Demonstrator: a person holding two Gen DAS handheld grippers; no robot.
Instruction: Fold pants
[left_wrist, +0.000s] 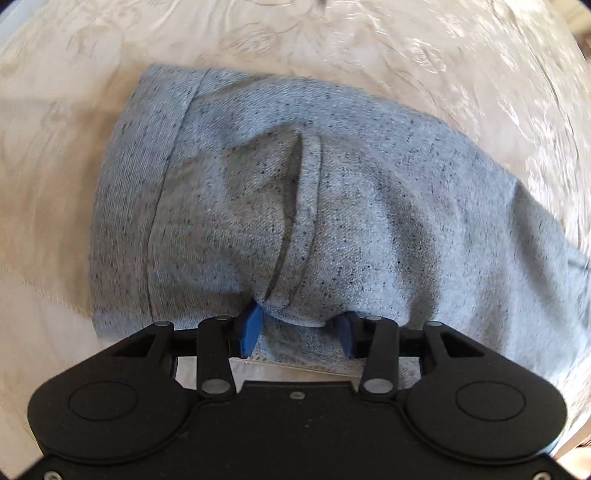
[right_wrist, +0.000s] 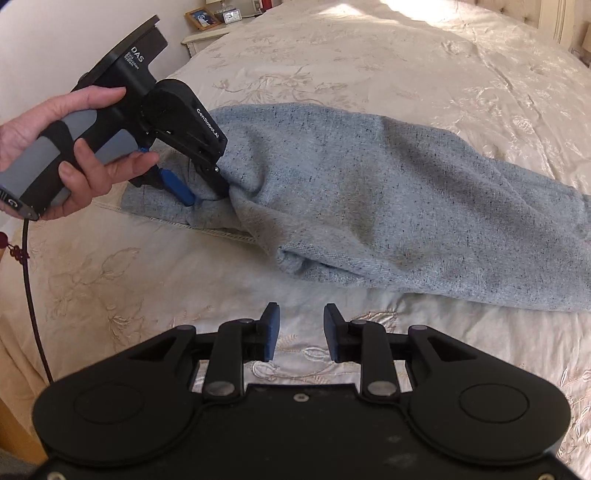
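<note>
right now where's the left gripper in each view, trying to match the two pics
Left wrist view: left gripper at bottom centre, blue pads apart with a bunch of the grey pants between them.
Right wrist view: left gripper at upper left, held by a hand, tips down on the pants.
Shared landmark: the embroidered cream bedspread.

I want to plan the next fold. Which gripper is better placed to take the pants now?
Left. The left gripper already straddles a bunched fold of the pants; the right gripper hangs over bare bedspread, jaws empty.
</note>
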